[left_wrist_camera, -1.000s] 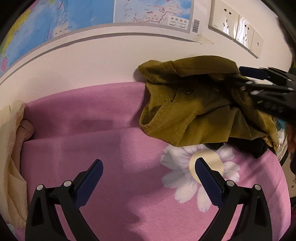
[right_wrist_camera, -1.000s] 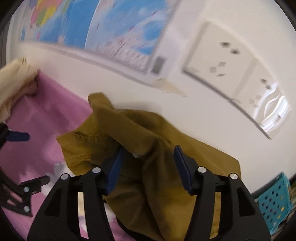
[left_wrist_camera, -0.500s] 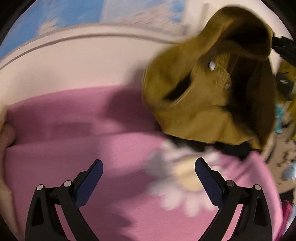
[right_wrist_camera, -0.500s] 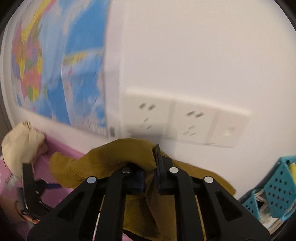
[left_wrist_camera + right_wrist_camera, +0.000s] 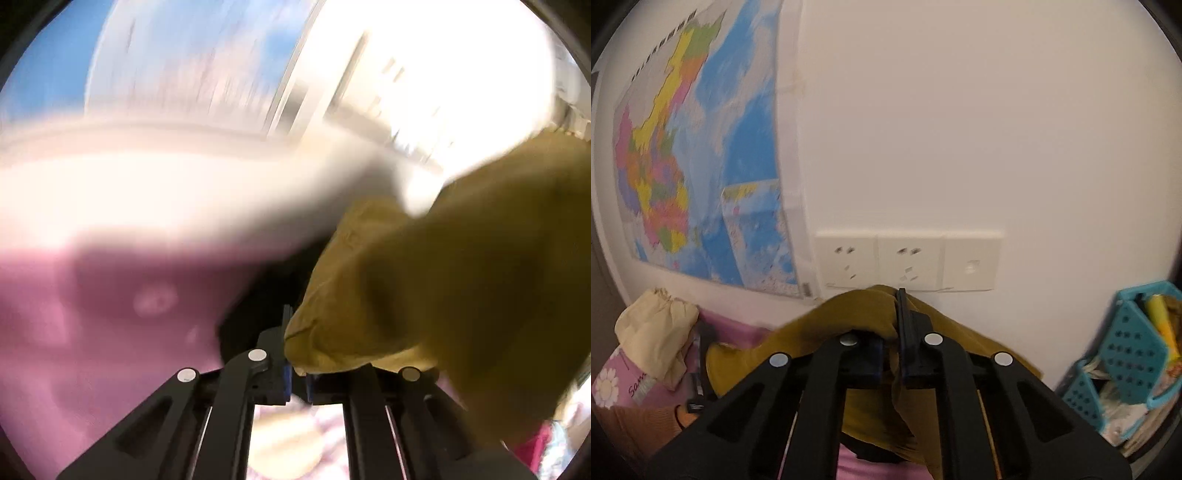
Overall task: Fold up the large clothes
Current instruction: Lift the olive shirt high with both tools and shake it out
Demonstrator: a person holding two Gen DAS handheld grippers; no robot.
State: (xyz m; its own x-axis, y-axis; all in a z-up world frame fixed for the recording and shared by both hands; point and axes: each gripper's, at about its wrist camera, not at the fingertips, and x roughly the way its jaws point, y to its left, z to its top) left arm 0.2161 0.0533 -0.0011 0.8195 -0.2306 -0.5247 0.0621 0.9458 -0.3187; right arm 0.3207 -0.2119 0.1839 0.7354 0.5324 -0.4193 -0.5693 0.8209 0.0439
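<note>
Gripping with both tools: the right gripper (image 5: 892, 354) has its jaws pinched together on a fold of the olive-green cotton jacket (image 5: 871, 314), cloth bunched over the blue pads and hanging below. Left gripper (image 5: 298, 380) jaws also nearly together, with the jacket (image 5: 443, 288) edge sitting right at the pads; heavy motion blur, but it reads as clamped on the hem. Garment is up in the air between the two tools, above the pink floral bed cover (image 5: 92, 295), close to the white wall (image 5: 960, 129) with the triple socket plate (image 5: 908, 260) and the colourful paper map (image 5: 701, 166).

Risks, as judgement:
- Left grab looks shallow, only the hem lip in the pads; a quick shake-out could pull it free and drop that side.
- Right grab has several layers bunched, so spreading may leave a twist or a trapped sleeve; fold would then come out lumpy.
- Grip points may not be matching corners; cannot tell from here, and the jacket would hang crooked if not.
- Swinging cloth near the wall could snag the loose map edge or knock the teal perforated plastic basket (image 5: 1137, 347).
- Cream fabric bundle (image 5: 653, 339) sits on the bed edge and could crowd the lay-down area.
</note>
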